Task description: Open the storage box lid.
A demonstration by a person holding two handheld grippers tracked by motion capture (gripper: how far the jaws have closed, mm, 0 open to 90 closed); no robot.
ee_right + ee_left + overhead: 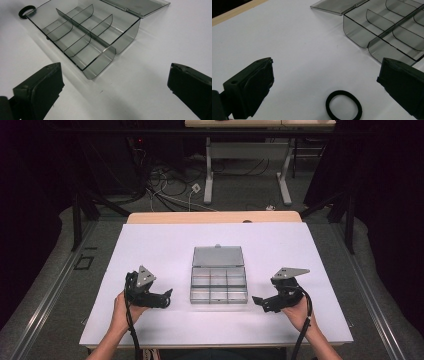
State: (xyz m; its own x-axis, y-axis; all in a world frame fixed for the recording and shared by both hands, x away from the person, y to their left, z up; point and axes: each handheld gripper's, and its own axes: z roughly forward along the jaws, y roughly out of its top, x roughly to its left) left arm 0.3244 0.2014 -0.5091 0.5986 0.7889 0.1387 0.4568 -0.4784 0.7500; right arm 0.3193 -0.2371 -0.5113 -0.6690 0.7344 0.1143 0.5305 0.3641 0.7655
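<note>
Tongs sit in both my hands, and both are wide open with nothing in them. My left gripper [167,296] is at about eight o'clock on the white table [150,245], and my right gripper [257,301] is at about four o'clock. The clear box [219,287] sits between them, lid flat open toward twelve o'clock, its little rooms looking empty.

A black ring [344,105] lies flat on the table just in front of my left jaws, a bit toward the box. Its long side runs across the jaws. My left hand is much nearer to it, so I think that hand should take it.
</note>
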